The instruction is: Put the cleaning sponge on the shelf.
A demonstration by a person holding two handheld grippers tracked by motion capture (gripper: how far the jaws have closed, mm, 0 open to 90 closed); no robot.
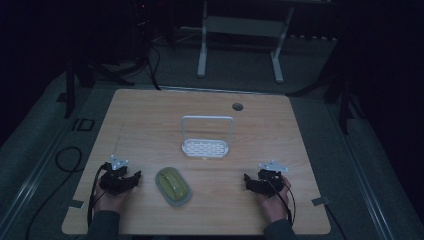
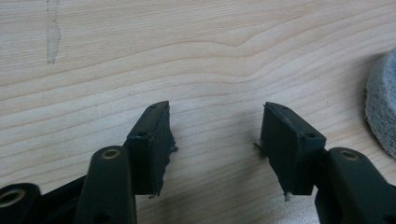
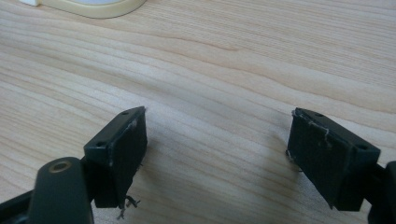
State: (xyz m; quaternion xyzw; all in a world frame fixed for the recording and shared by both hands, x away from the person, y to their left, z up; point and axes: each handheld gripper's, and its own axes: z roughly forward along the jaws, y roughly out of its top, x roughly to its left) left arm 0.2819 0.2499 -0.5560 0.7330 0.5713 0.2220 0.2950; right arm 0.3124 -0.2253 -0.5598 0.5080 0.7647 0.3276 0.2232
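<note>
Looking down from the high view, we see a wooden table (image 1: 150, 115) in dim light, with our left gripper (image 1: 131, 179) in the lower left of the frame and our right gripper (image 1: 248, 181) in the lower right, each held in a hand that comes in from the bottom edge; between them, nearer the left gripper and just beside it, lies an oval grey sponge with a yellow-green top (image 1: 173, 185), flat on the table, and above it at the centre of the frame stands a white rack with a tall wire handle (image 1: 207, 138), well apart from both grippers; both grippers rest low at the table with nothing between their jaws; in the left gripper view, our left gripper (image 2: 215, 129) has its jaws spread wide over bare wood, and the grey felt edge of the sponge (image 2: 380, 107) shows at the right edge of the frame, apart from the jaws; in the right gripper view, our right gripper (image 3: 217, 140) is likewise spread wide with bare wood between the jaws, and a pale yellow rim, which we cannot identify for sure, shows at the upper left of the frame
</note>
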